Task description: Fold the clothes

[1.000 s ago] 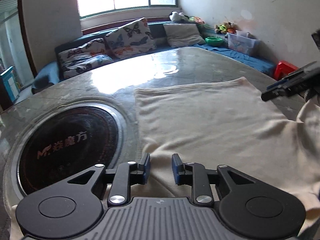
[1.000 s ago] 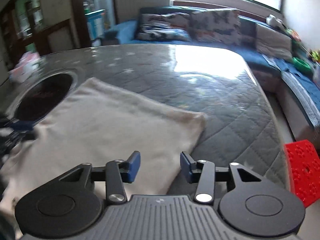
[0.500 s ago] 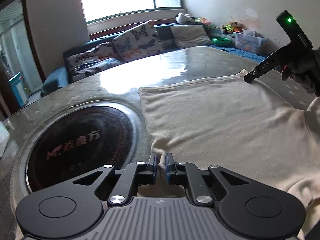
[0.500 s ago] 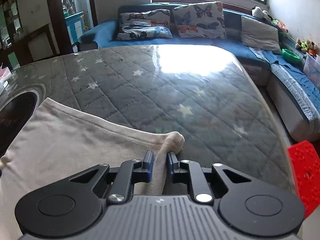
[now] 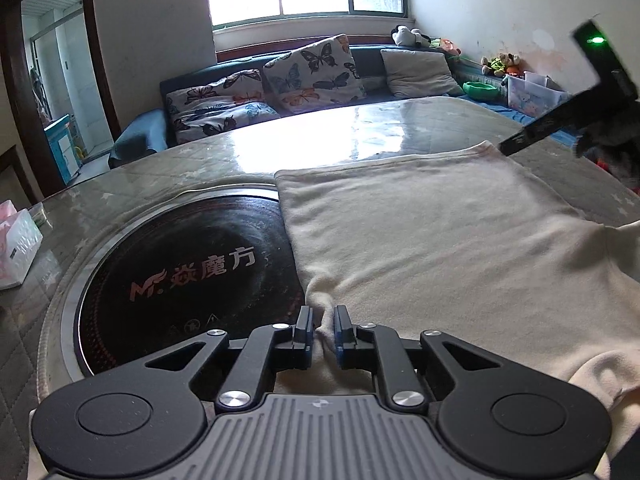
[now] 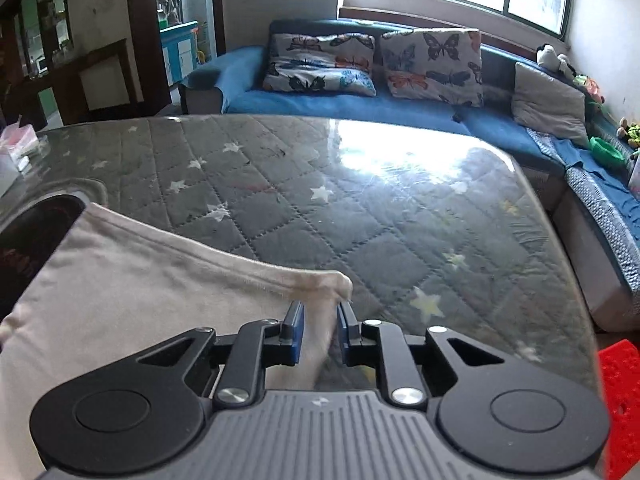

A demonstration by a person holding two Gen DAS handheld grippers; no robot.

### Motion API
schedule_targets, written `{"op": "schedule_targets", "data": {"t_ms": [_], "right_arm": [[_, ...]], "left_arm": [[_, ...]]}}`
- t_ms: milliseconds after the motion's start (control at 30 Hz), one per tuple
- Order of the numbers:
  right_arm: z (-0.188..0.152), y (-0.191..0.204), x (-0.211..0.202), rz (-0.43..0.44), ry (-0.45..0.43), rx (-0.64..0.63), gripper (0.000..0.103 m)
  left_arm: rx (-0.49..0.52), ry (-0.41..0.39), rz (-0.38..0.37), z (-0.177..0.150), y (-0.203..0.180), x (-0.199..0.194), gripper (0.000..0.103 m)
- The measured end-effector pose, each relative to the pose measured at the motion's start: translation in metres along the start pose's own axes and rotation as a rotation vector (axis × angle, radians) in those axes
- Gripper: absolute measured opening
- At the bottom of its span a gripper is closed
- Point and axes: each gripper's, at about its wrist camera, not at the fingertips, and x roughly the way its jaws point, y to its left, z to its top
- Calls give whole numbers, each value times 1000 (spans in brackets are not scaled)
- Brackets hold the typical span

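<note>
A cream garment [image 5: 432,232] lies spread on the quilted, glass-topped table [image 5: 328,136]. My left gripper [image 5: 322,330] is shut on the garment's near left edge, a fold bunched between the jaws. In the right wrist view my right gripper [image 6: 319,326] is shut on the garment's far corner [image 6: 320,284], lifted off the table. The right gripper also shows in the left wrist view [image 5: 560,120], at the garment's far right corner. The garment [image 6: 120,292] runs left from there.
A round black induction hob [image 5: 188,276] is set in the table, left of the garment, partly under its edge. A tissue box [image 5: 16,248] stands at the far left. A blue sofa with butterfly cushions [image 6: 376,64] lies behind. A red stool [image 6: 620,384] stands at the right.
Both grippers went from open to shut on the garment. The right gripper has raised its corner off the table. The left gripper holds the near edge bunched.
</note>
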Motion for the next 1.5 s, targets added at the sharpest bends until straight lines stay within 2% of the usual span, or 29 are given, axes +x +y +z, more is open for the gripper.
{"op": "schedule_targets", "data": {"t_ms": [133,333,433,533,667,933,1067,1133,1200,1267,1367,1500], "right_arm": [[-26,-11,-45,-17,1,-26,17],[-86,-25,-98,-59,38,-23,25],[-124,-28,-122,-67,38,1,41],[-153,-31,-140,-100,27,34,41],[-186,-42,-164,-148,6,108,41],[-223,-86,-194,-277,-51,305,41],[-230,-104,-192,-282,-63,383,40],[-228,-105,-190,-279,-65,383,40],[-227,-105,-187,-275,-67,383,36],[-225,-106,-184,-272,-70,383,17],[-220,-106,-182,-284,-82,367,9],[-206,-107,-184,-329,-116,313,8]], "left_arm": [[1,-29,-7,4,-9,-15,17],[45,-44,-121,3,-53,-36,18],[89,-46,-186,1,-83,-41,21],[131,-52,-245,3,-112,-45,27],[165,-52,-304,6,-143,-44,27],[239,-15,-372,-2,-184,-38,27],[252,0,-370,-9,-188,-38,27],[251,3,-367,-10,-188,-39,28],[252,4,-361,-10,-188,-39,31],[254,7,-356,-10,-188,-38,31],[257,9,-353,-12,-188,-39,32],[263,9,-360,-13,-188,-41,34]]}}
